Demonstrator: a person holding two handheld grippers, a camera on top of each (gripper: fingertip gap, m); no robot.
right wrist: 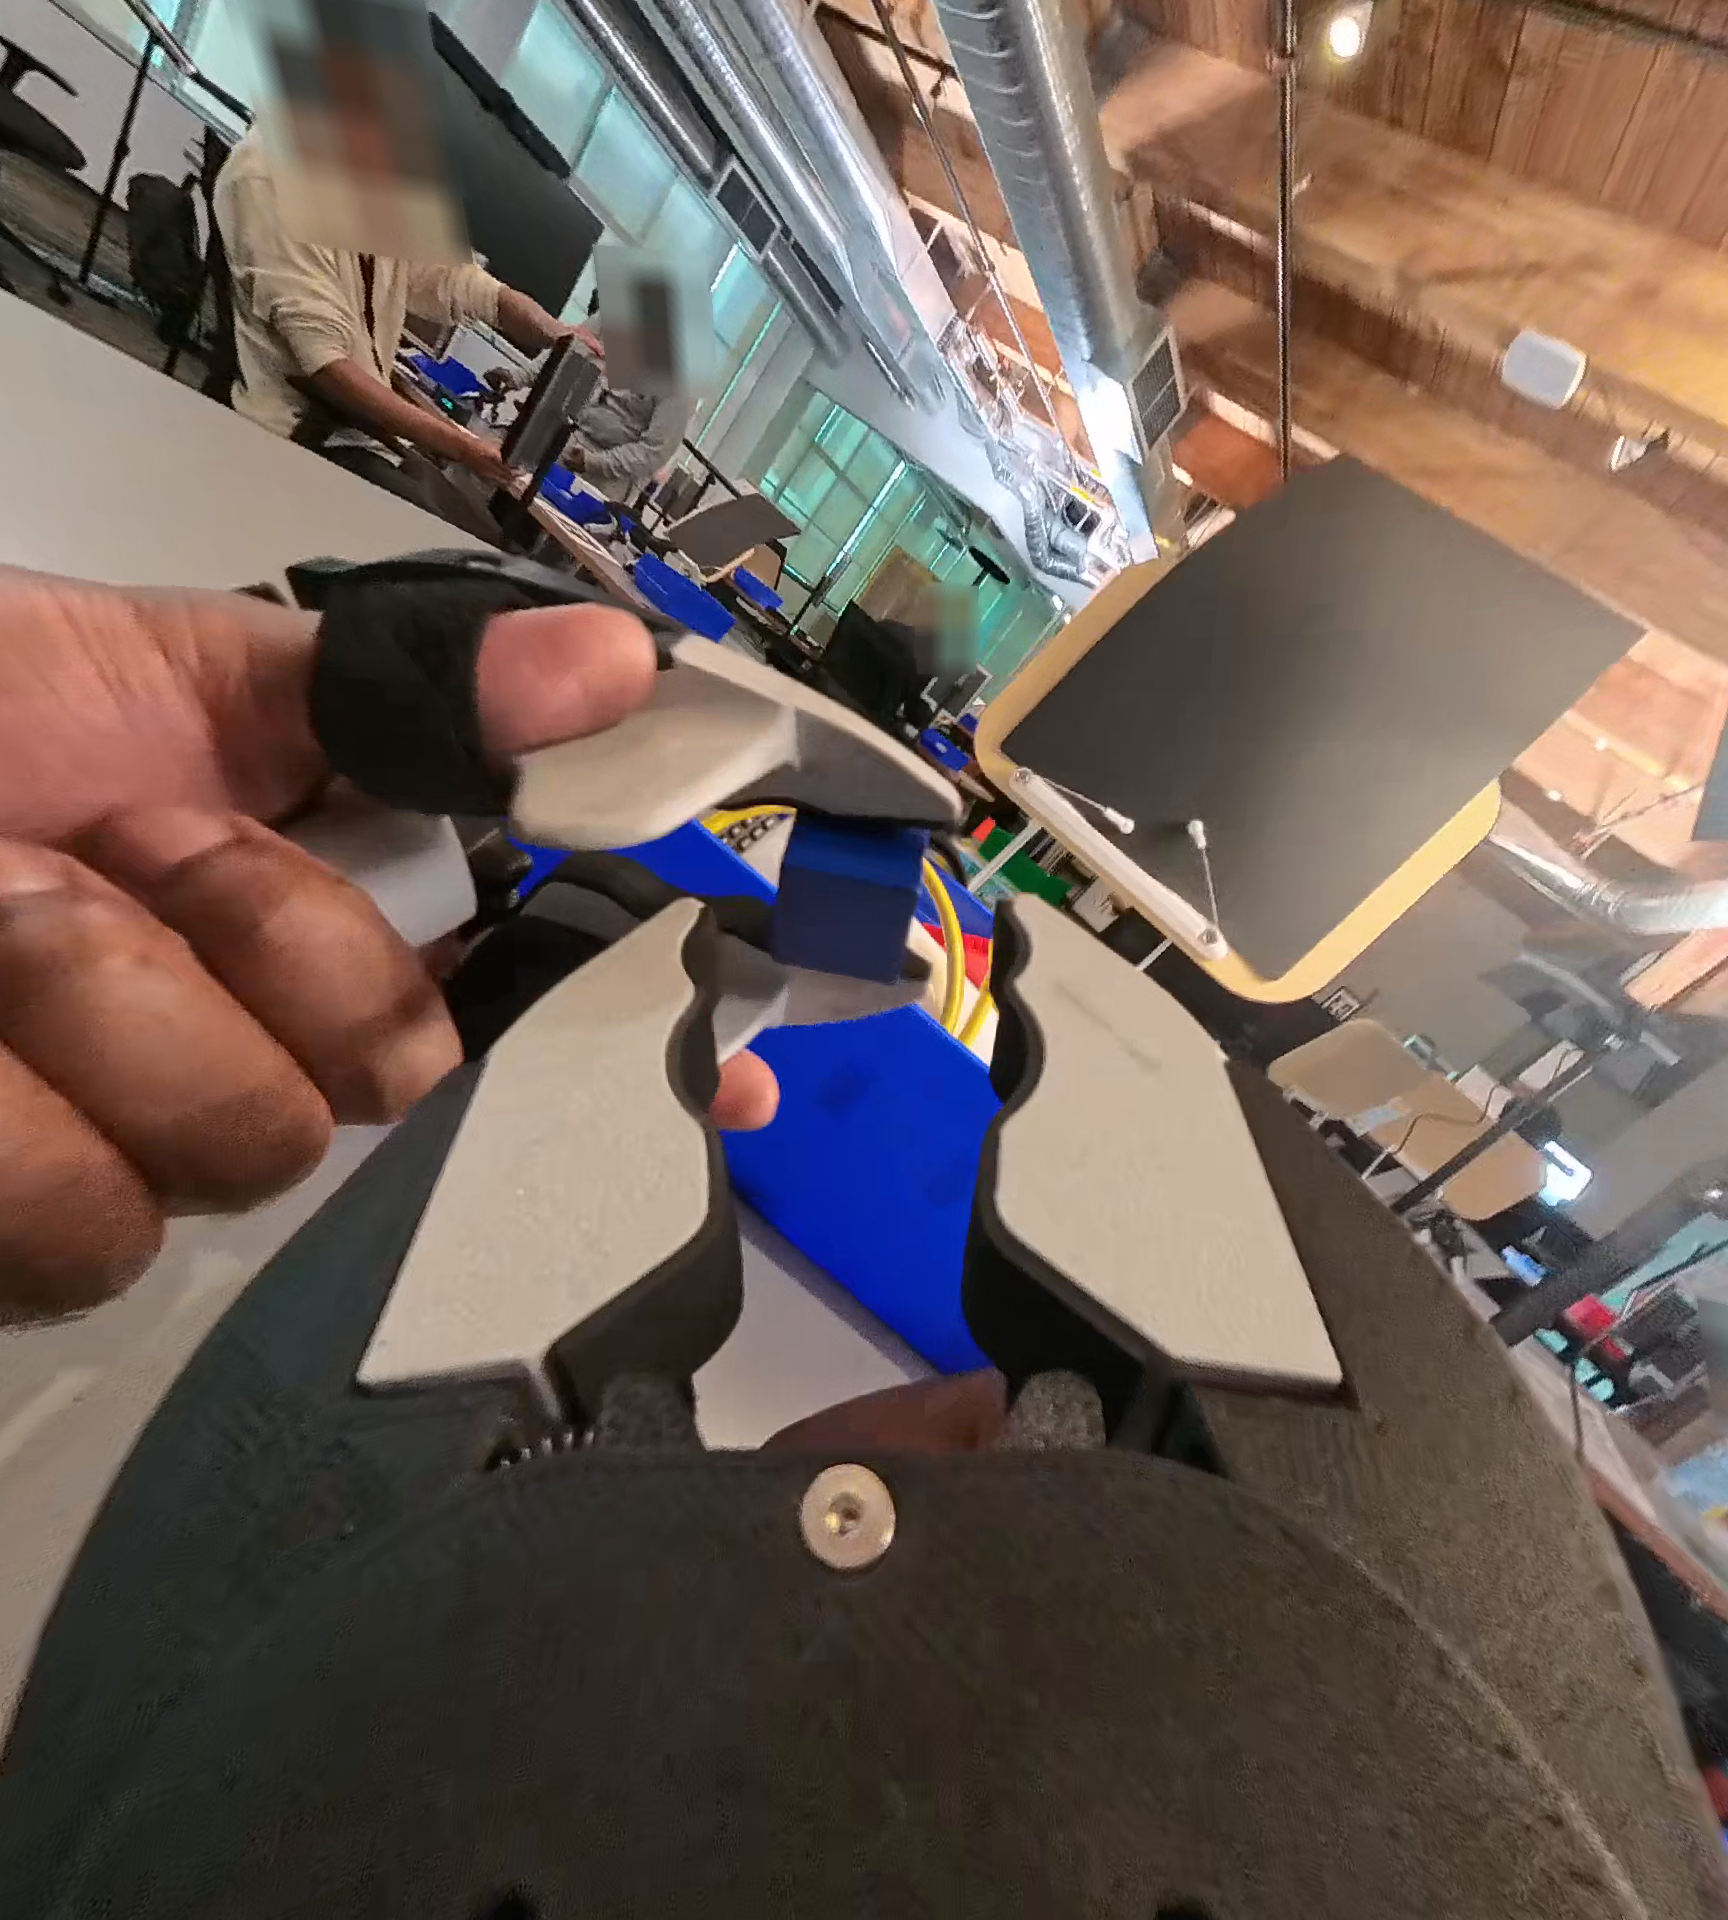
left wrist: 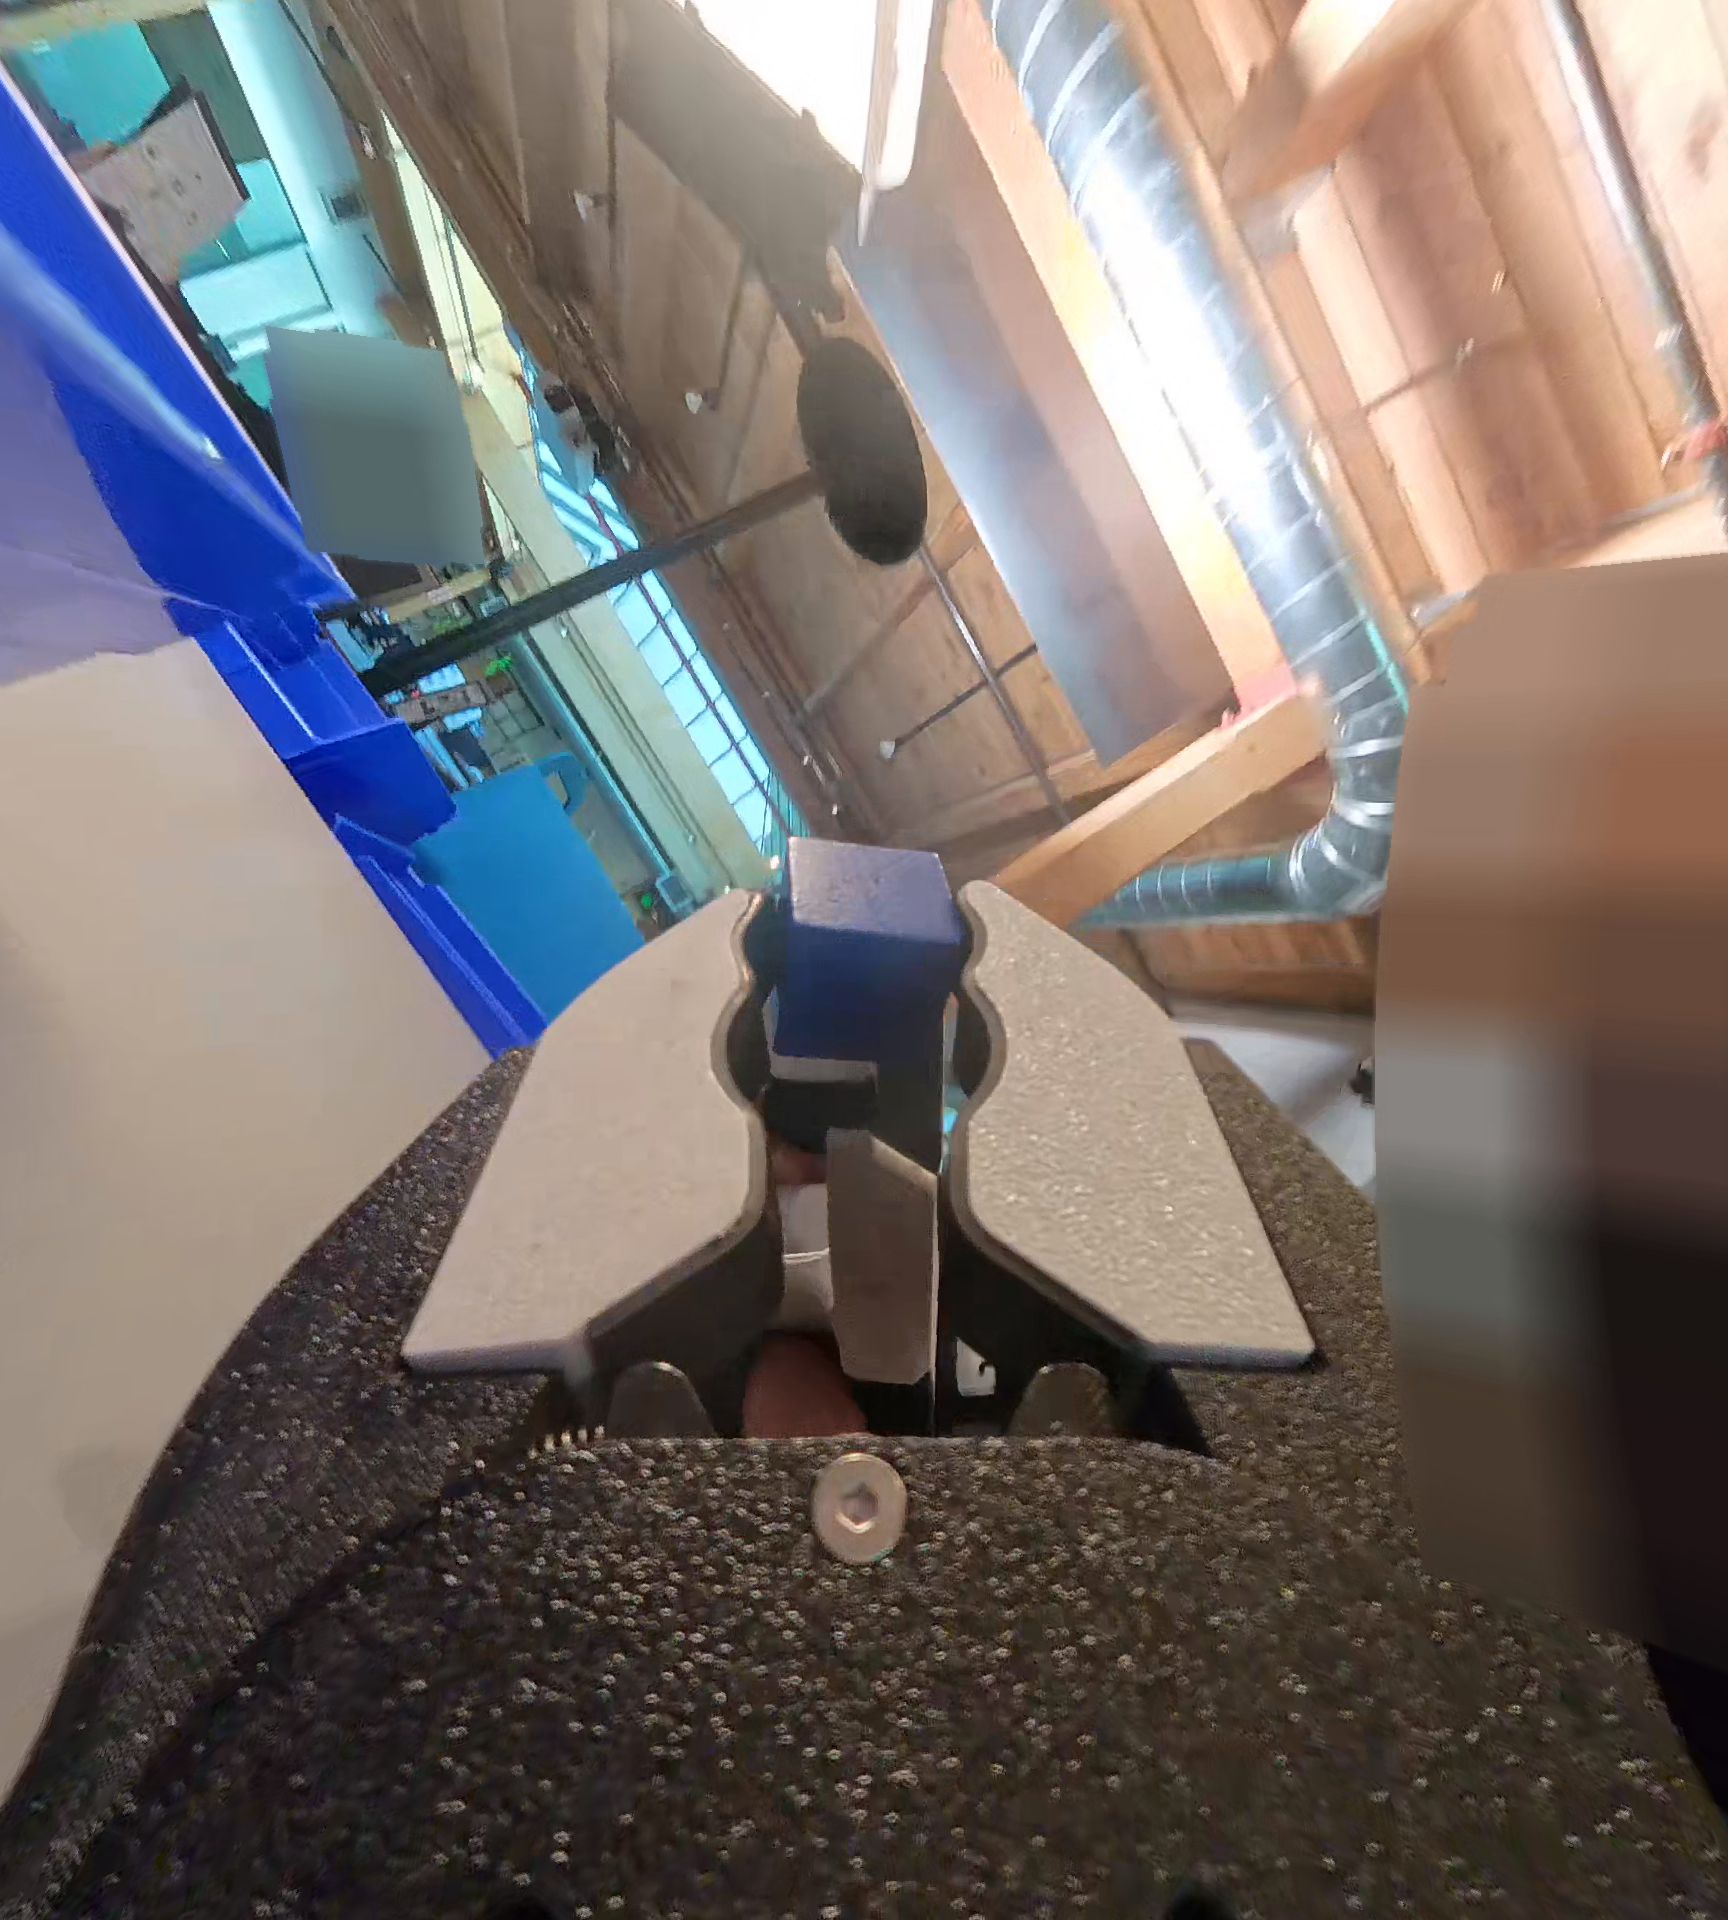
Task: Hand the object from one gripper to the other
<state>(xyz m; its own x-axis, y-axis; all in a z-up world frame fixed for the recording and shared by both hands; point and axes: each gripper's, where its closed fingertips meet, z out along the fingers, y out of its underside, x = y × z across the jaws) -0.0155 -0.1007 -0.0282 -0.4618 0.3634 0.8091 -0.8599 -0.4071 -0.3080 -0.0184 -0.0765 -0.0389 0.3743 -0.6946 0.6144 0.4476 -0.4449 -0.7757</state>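
A small blue block [left wrist: 865,961] is pinched between the grey fingertips of my left gripper [left wrist: 860,935], which is shut on it and tilted up toward the ceiling. In the right wrist view a hand [right wrist: 164,935] holds the left gripper [right wrist: 870,904] in from the left, with the blue block [right wrist: 844,899] between its upper and lower fingers. My right gripper [right wrist: 855,935] is open, with its two fingertips on either side of the block and just below it, not touching it. A grey plate [left wrist: 881,1247], apparently a right finger, shows through the left gripper's gap.
A blue bin [right wrist: 860,1164] with yellow cables [right wrist: 953,935] sits on the white table [right wrist: 60,447] beneath the grippers; the bin also shows in the left wrist view [left wrist: 164,468]. A black panel [right wrist: 1307,707] stands at the right. People work at far tables [right wrist: 340,312]. My two grippers' fingertips are within a few centimetres of each other.
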